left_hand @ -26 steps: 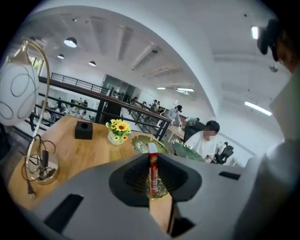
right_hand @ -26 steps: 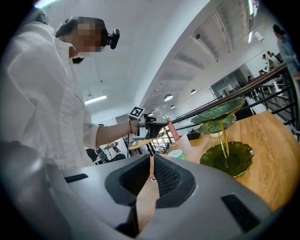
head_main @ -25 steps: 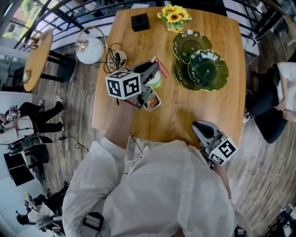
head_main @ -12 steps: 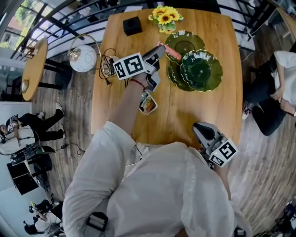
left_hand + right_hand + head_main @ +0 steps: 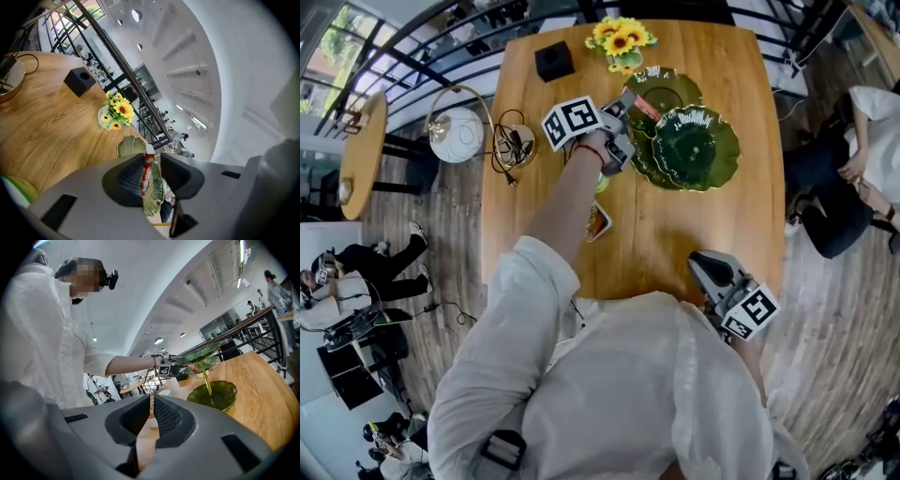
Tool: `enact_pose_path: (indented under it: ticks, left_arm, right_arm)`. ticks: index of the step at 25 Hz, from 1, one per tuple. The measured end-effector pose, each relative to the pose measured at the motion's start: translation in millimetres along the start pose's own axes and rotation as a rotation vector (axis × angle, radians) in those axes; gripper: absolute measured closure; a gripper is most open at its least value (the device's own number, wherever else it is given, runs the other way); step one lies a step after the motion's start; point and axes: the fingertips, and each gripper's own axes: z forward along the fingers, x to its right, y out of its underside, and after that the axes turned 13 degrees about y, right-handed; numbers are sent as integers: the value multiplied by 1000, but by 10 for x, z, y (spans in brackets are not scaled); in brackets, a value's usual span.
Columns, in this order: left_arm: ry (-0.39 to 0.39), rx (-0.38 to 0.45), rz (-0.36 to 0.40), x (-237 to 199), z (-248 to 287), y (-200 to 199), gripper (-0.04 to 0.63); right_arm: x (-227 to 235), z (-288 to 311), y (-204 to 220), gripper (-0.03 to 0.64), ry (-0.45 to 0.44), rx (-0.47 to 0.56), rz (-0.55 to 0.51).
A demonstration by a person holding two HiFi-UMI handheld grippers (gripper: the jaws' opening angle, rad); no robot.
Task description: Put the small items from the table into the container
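Note:
A green tiered dish (image 5: 691, 150) stands at the table's far right. My left gripper (image 5: 628, 103) reaches over the dish's rim (image 5: 127, 145). A thin red stick packet (image 5: 146, 172) lies along one pad between its jaws, which are opening, with a gap on its other side. In the head view the packet (image 5: 646, 107) pokes out over the dish. A printed snack pack (image 5: 597, 222) lies on the table under my left forearm, and a green-and-white round item (image 5: 601, 184) is half hidden by it. My right gripper (image 5: 703, 260) rests shut and empty at the near table edge (image 5: 152, 401).
A sunflower pot (image 5: 619, 41) and a black box (image 5: 554, 60) sit at the far edge. A white globe lamp (image 5: 455, 134) and cables (image 5: 511, 145) lie off the left side. A seated person (image 5: 862, 141) is at the right.
My left gripper has carried the red packet away from me, from above the snack pack to over the green dish, rolling as it went. Its jaws have parted slightly. The right gripper stayed put.

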Motion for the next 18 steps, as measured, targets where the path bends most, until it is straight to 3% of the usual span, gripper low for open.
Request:
enact_pose_path:
  ticks: [4,12,18]
  left_arm:
    - [-29,-88,29,-20,65,109,373]
    - [-161,-227,293,66,-115,53,305]
    - [-137,-226,346,165,-187,5,316]
  right_arm:
    - [9,14,-14,601,0,3,0]
    - [-37,31,-32,601,-22,1,-12]
    - [-79,60,-73,601,-39,-5,-21]
